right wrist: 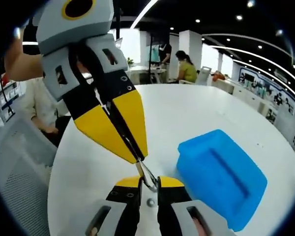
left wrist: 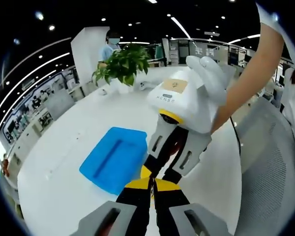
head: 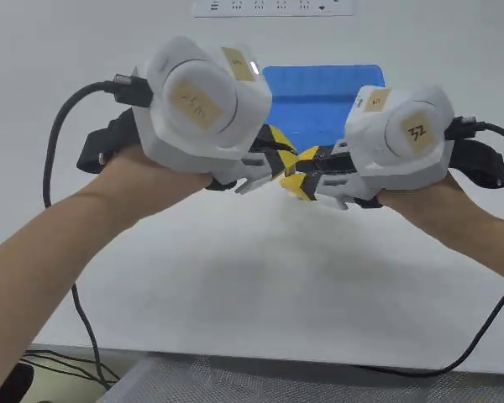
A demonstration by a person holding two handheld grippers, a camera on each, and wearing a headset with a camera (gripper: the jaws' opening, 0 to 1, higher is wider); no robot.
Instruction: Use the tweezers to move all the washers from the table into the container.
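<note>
The two grippers meet tip to tip above the white table (head: 252,277). My left gripper (head: 279,162) comes from the left and my right gripper (head: 302,180) from the right. In the right gripper view, the left gripper (right wrist: 140,156) has its yellow jaws shut on thin metal tweezers (right wrist: 146,173). The tweezers' far end sits between the nearly closed yellow tips of the right gripper (right wrist: 148,185). A small round thing (right wrist: 151,201) shows low in the gap; I cannot tell whether it is a washer. The blue container (head: 319,96) (left wrist: 113,157) (right wrist: 221,179) lies just behind the grippers.
Black cables (head: 63,143) hang from both grippers over the table's near edge (head: 260,357). A potted plant (left wrist: 120,64) stands at the far side of the table. A grey mesh chair (left wrist: 270,162) is close by. People sit in the background.
</note>
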